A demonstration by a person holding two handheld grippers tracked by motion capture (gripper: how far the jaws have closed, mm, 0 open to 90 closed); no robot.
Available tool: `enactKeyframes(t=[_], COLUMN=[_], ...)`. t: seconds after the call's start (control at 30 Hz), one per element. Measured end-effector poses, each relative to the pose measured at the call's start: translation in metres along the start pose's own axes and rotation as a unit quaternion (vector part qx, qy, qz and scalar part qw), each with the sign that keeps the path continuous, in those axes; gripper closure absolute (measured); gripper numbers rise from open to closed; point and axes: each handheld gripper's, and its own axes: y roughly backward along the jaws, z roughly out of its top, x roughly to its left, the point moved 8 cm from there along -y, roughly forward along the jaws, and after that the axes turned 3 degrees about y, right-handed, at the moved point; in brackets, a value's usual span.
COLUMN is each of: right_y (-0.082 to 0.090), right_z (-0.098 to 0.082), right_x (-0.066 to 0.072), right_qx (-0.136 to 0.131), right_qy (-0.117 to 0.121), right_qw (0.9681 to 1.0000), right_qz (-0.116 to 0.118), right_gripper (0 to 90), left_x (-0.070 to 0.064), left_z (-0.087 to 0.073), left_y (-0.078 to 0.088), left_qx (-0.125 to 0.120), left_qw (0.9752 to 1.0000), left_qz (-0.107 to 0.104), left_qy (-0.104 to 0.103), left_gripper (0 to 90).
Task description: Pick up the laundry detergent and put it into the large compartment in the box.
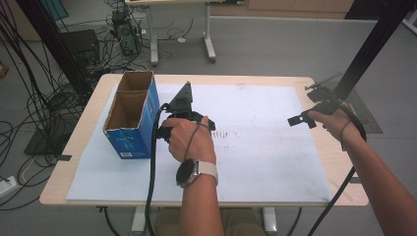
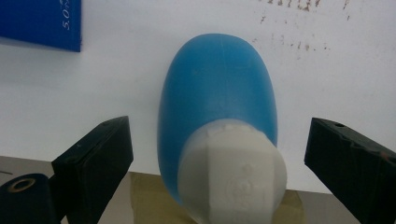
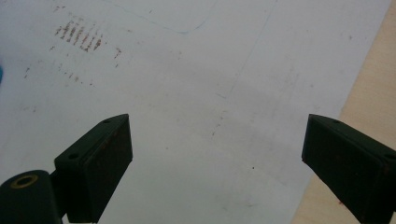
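Table [image 1: 275,81] of pale wood under a white mat [image 1: 265,147], seen from above. A person's two forearms enter from six o'clock, each hand holding a black two-jaw tool.

The left gripper [image 1: 189,120] sits near the mat's centre-left, just to the three o'clock side of an open blue carton [image 1: 132,118] with two empty compartments. In the left gripper view, its jaws stand wide apart on either side of a blue bottle [image 2: 217,93] with a white cap [image 2: 233,175], cap nearest the camera, apparently lying on the mat. Neither jaw touches it. The gripper looks lined up this way to close across the bottle's body, probably to lift it toward the carton.

The right gripper [image 1: 307,115] is held at the mat's three o'clock edge, well apart from the bottle. Its jaws are also spread, with nothing between them but stained mat, seemingly parked clear of the work.
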Motion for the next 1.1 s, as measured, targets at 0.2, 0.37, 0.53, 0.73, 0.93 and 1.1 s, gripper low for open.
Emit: enactKeyframes(t=[0.2,0.37,0.53,0.73,0.93,1.1], right_y=[-0.0003,-0.0011,-0.0016,-0.0029,-0.0029,-0.003], right_z=[-0.0001,-0.001,-0.0012,-0.0023,-0.0021,-0.0013], right_x=[0.0007,0.0002,0.0001,-0.0005,-0.0006,0.0004], right_qx=[0.0,0.001,0.001,0.003,0.003,0.003], right_qy=[0.0,0.0,0.0,-0.002,-0.002,-0.001], right_qw=[1.0,1.0,1.0,1.0,1.0,1.0], right_qz=[0.001,0.001,0.001,0.002,0.002,0.002], right_gripper=[8.5,8.5,8.5,8.5,8.5,8.5], left_x=[0.0015,0.0012,0.0005,0.0006,0.0006,0.0019], left_z=[0.0004,0.0007,0.0013,0.0013,0.0011,0.0007], left_y=[0.0005,0.0007,0.001,0.0005,-0.0002,-0.0005], left_qx=[-0.006,-0.009,-0.011,-0.011,-0.008,-0.004], left_qw=[0.9999,0.9999,0.9999,0.9999,0.9999,0.9999], left_qz=[0.008,0.008,0.006,0.007,0.008,0.01], left_qy=[0.003,0.004,0.002,0.004,0.001,-0.002], left_gripper=[8.0,7.7,7.4,7.4,7.5,7.4])
